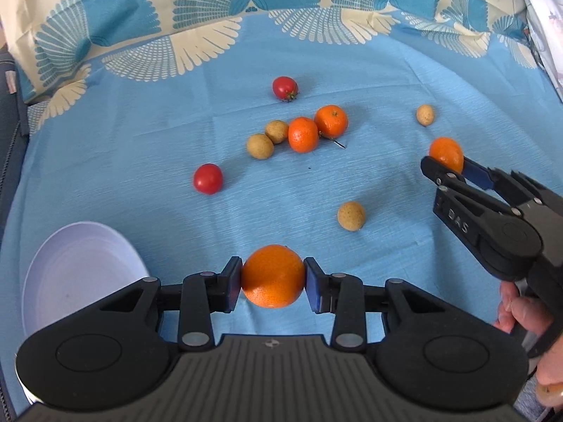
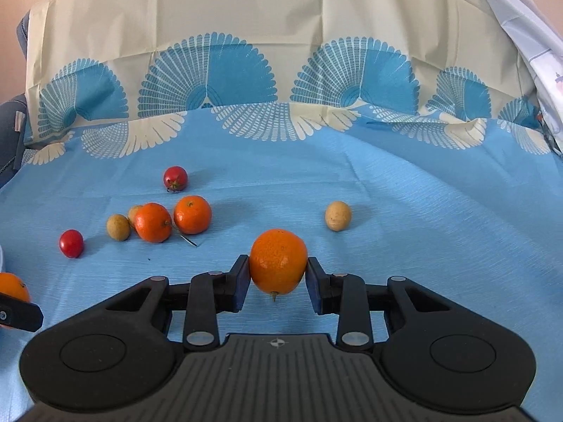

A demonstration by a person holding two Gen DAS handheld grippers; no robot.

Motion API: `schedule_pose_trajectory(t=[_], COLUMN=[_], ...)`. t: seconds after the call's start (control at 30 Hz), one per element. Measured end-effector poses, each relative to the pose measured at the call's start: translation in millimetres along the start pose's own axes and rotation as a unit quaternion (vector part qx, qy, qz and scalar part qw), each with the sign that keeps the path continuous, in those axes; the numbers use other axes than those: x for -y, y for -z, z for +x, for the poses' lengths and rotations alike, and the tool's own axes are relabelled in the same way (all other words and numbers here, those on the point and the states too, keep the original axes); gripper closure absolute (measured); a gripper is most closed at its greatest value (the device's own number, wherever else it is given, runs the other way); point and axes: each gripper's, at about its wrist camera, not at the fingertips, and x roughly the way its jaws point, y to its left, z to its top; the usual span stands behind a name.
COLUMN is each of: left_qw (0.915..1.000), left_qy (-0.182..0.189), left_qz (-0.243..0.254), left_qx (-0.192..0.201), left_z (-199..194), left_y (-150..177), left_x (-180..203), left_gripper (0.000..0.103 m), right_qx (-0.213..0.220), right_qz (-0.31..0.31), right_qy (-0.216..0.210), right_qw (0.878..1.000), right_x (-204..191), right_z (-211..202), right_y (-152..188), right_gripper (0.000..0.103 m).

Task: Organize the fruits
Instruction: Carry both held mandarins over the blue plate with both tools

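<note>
Each gripper pinches a mandarin: left gripper (image 1: 272, 277) at lower centre, right gripper (image 2: 278, 274) likewise. The white bowl (image 1: 45, 263) (lower left) looks empty; remaining fruits (image 1: 302, 133) lie scattered mid-frame, unsorted.

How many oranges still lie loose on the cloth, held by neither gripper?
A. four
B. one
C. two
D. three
C: only two oranges lie side by side on the cloth; the left gripper and the right gripper each clamp another one.
</note>
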Motion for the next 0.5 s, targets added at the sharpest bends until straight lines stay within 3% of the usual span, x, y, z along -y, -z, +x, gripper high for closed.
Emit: schedule_pose_trajectory(t=[0.13,0.27,0.5], left_qw=[0.9999,0.9995,0.9969], left_qy=[0.0,-0.004,-0.026], left_qz=[-0.011,-0.019,-0.066], left_qx=[0.013,0.025,0.033], left_z=[-35,-71,-139], left_y=[13,33,88], left_x=[-11,-27,-76], left_gripper=[0.062,0.062,0.062], right_qx=[0.002,-0.009,-0.012], right_qz=[0.011,-0.016,-0.047], right_qy=[-0.017,-0.041,-0.1], right_qw=[1.0,0.999,0.994], right_x=[-10,-29,-75], right_z=[-48,-95,-172], right_y=[5,18,21], right_gripper=[0.068,0.068,0.068])
